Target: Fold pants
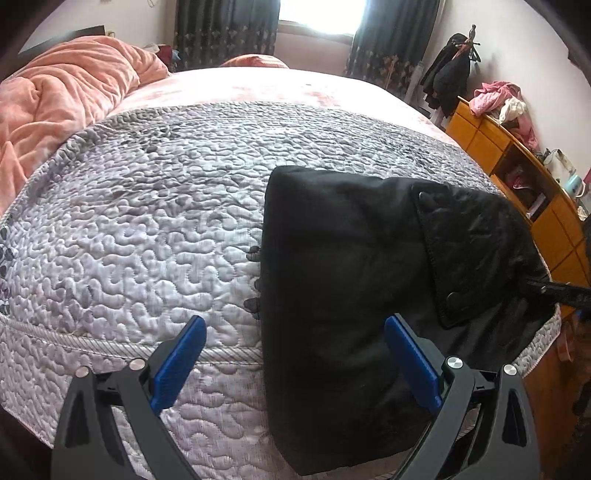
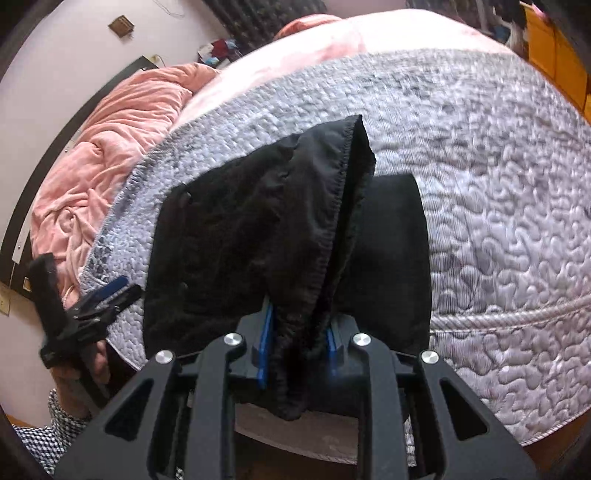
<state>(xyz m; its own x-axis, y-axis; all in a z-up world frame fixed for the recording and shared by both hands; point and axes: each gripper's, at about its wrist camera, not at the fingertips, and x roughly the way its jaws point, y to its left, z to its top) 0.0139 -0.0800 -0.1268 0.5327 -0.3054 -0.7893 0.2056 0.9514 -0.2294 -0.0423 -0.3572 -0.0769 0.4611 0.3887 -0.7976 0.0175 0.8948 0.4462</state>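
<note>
Right gripper (image 2: 300,345): angled steeply down toward the bed, jaws drawn narrow and clamped on a bunched black fold of the pants (image 2: 258,229). The blue pads (image 2: 266,332) press the fabric from both sides; a tail of cloth hangs below the jaws. The gripped layer is lifted off the bed and stands up in a peaked, stitched edge ahead of the tool.

Left gripper (image 1: 295,350): also pitched downward, jaws spread wide with nothing between them. Its left finger sits over bare quilt, its right finger over the near part of the pants (image 1: 343,280), not visibly touching. In the right wrist view this tool (image 2: 110,295) appears at the left edge of the garment, held by a hand (image 2: 92,365) with a checked sleeve (image 2: 48,435) below it.

Pants: folded black bundle lying on the grey quilted bedspread (image 1: 147,221) near the bed's front edge, a buttoned flap on top toward its right side.

Further back: a rumpled pink blanket (image 1: 62,92) at the head of the bed, a wooden cabinet (image 1: 517,155) to the right, dark curtains (image 1: 225,33) beside a bright window.
</note>
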